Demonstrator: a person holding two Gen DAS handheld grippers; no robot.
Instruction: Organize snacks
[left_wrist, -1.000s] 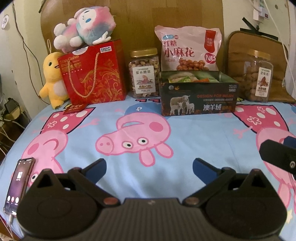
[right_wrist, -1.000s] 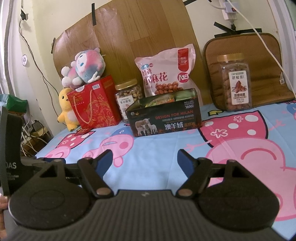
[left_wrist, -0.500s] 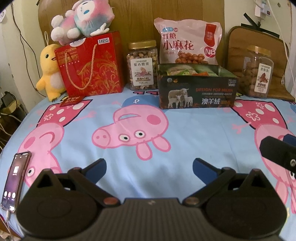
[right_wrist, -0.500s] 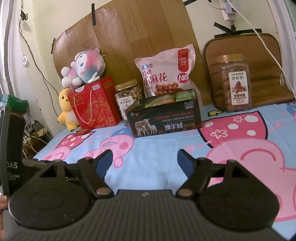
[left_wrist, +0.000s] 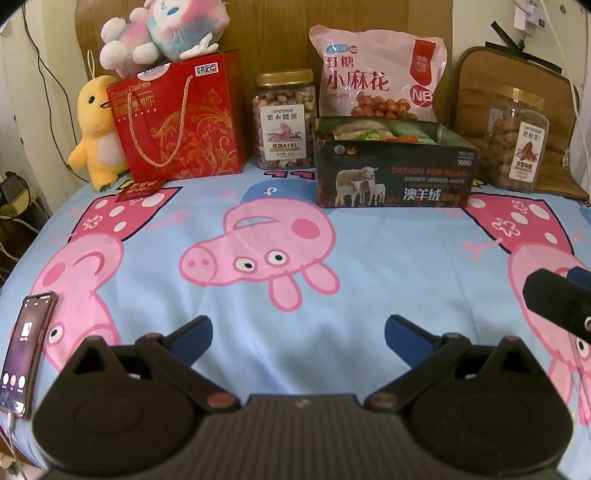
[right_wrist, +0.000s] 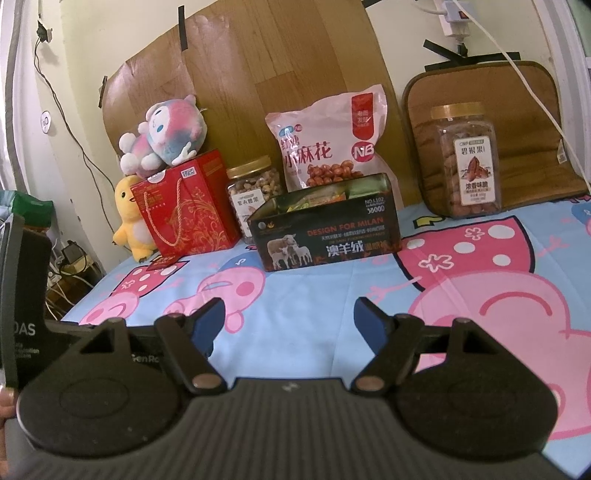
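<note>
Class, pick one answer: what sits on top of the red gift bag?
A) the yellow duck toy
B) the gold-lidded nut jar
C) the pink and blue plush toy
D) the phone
C: the pink and blue plush toy lies on the top edge of the red gift bag, while the yellow duck toy stands beside the bag on the bed.

we hold left gripper (left_wrist: 298, 332) level, jaws spread wide, nothing between. right gripper (right_wrist: 289, 314) likewise agape, empty; its tip shows at left view's 3 o'clock.
</note>
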